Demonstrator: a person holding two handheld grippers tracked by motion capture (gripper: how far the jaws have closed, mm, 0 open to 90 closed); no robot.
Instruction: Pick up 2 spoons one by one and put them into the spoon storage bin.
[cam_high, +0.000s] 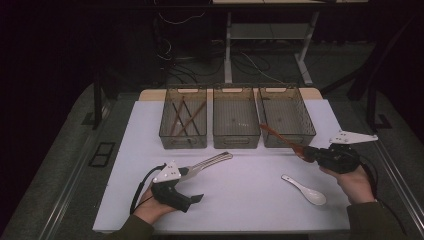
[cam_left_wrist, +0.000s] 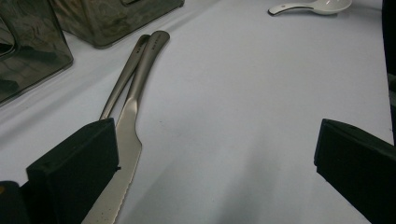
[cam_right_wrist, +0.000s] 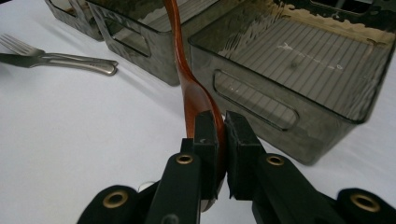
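My right gripper is shut on the bowl end of a brown wooden spoon. The spoon is lifted off the table, and its handle points at the front of the right bin. My left gripper rests low at the front left with its jaws wide apart and nothing between them. A steel knife and fork lie side by side on the mat, right beside its left jaw. A white ceramic spoon lies on the mat under my right hand.
Three smoky see-through bins stand in a row at the back of the white mat. The left bin holds brown chopsticks; the middle bin looks empty. Desk legs and cables stand beyond the table.
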